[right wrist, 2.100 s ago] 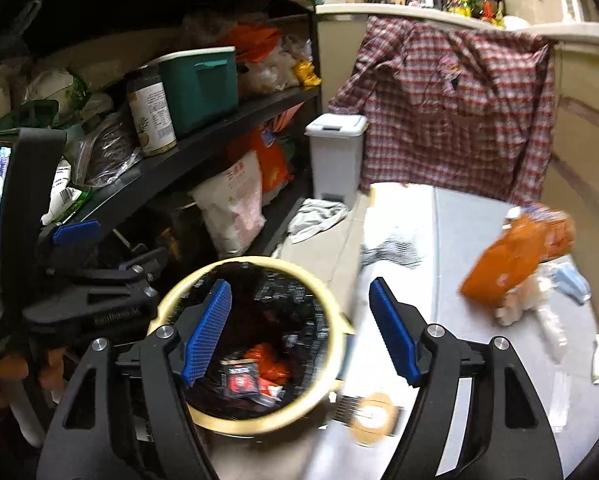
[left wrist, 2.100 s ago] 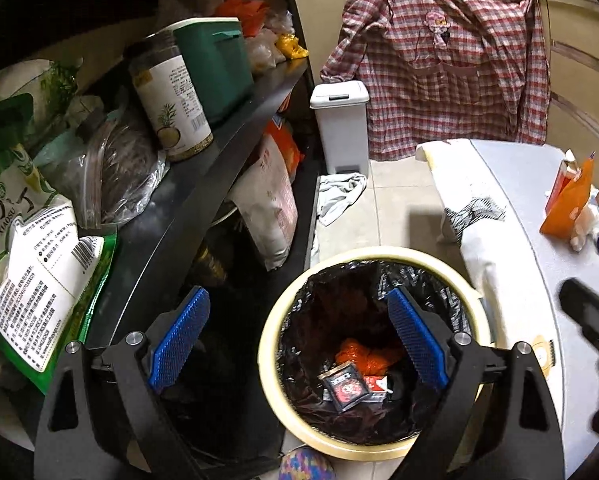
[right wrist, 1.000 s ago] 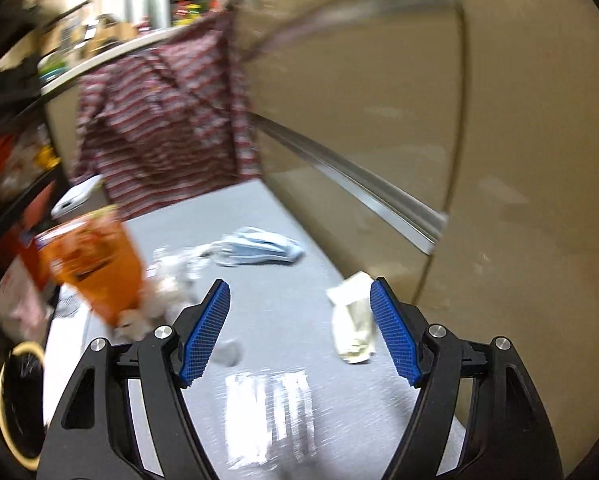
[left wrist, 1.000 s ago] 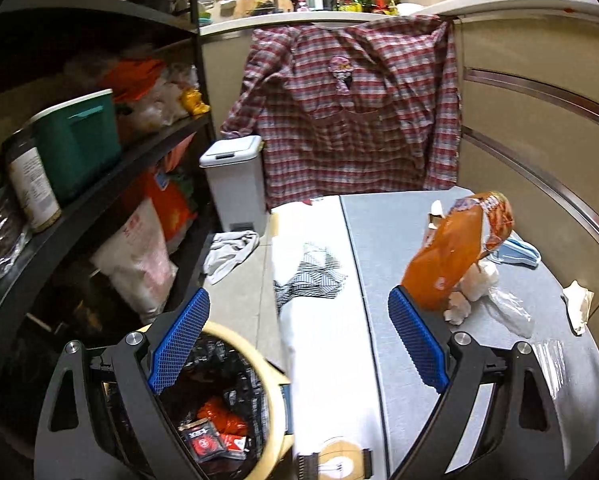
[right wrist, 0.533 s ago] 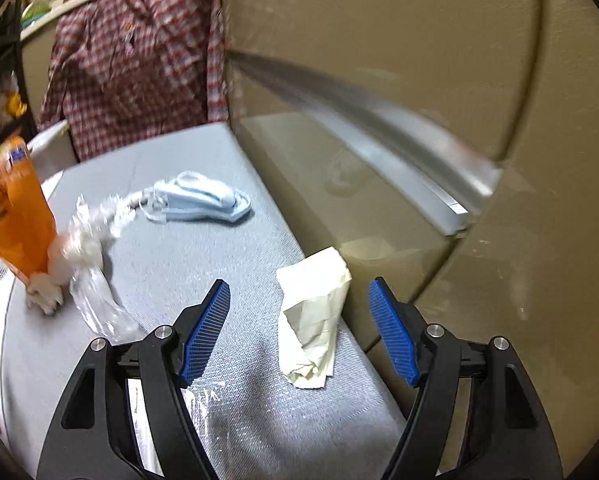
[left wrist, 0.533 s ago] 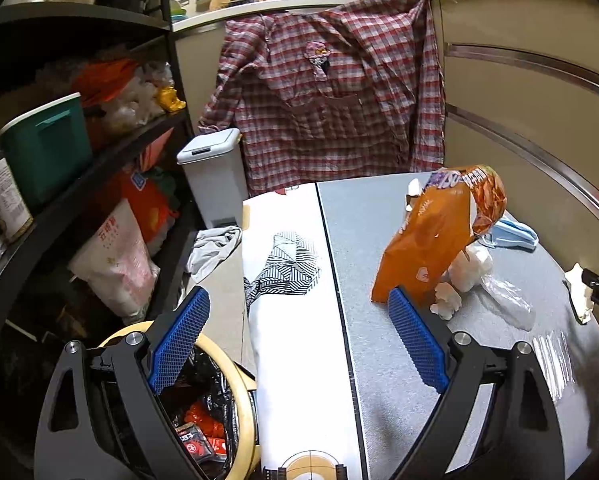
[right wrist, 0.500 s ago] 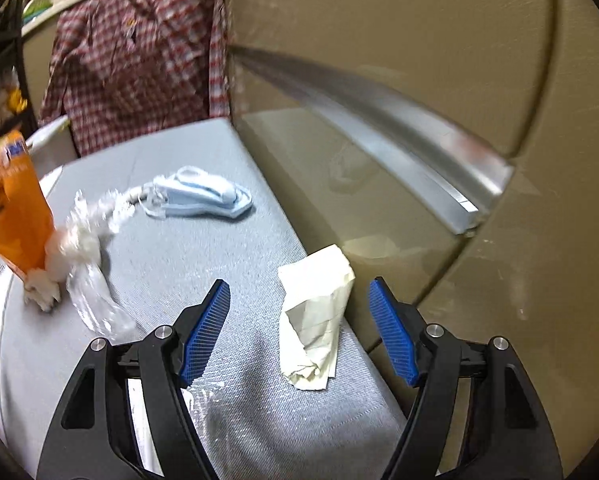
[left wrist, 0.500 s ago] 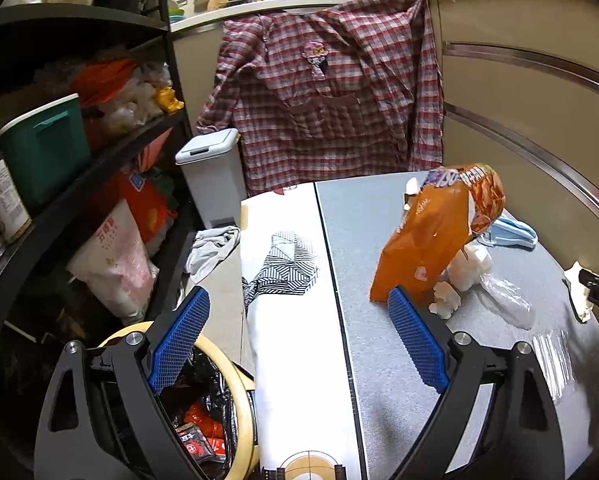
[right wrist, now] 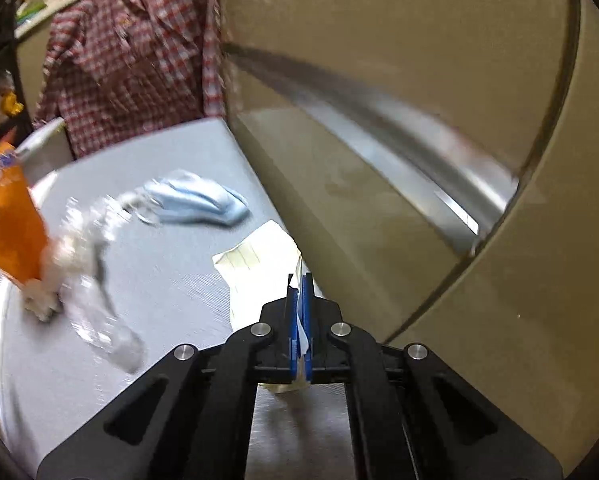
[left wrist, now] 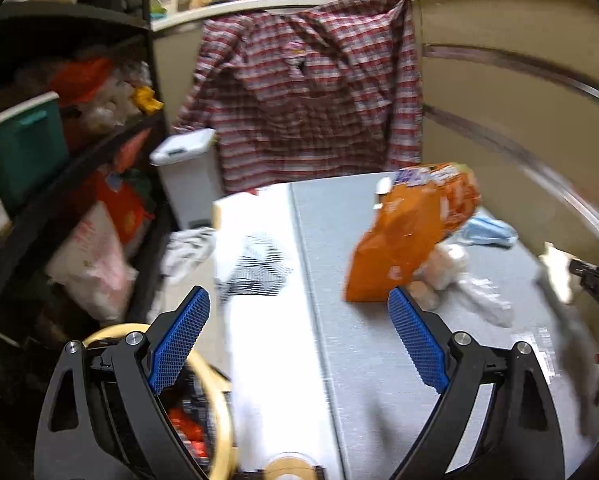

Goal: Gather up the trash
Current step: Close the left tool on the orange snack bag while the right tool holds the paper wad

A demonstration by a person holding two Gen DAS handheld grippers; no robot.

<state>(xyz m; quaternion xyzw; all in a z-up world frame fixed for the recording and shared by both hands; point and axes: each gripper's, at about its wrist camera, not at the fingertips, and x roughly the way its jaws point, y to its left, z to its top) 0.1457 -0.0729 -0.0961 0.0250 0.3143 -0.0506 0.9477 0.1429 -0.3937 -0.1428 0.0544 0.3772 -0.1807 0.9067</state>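
Observation:
My right gripper (right wrist: 298, 284) is shut on a crumpled cream paper napkin (right wrist: 259, 264) that lies on the grey table by the beige wall. My left gripper (left wrist: 295, 340) is open and empty, held above the table's left edge. An orange snack bag (left wrist: 411, 236) stands ahead of it; it also shows in the right wrist view (right wrist: 7, 224). A blue face mask (right wrist: 197, 198), white tissue lumps (left wrist: 445, 264) and clear plastic wrap (right wrist: 99, 320) lie on the table. The yellow-rimmed trash bin (left wrist: 219, 400) with a black liner stands on the floor at lower left.
A black shelf rack (left wrist: 79, 160) full of bags and a green box (left wrist: 23, 140) stands on the left. A small white pedal bin (left wrist: 187, 176) and a plaid shirt (left wrist: 307, 100) are at the back. A white striped cloth (left wrist: 259, 264) covers the table's left strip.
My right gripper moved forward and closed on the cream napkin. My left gripper swung from over the trash bin toward the table and stayed open.

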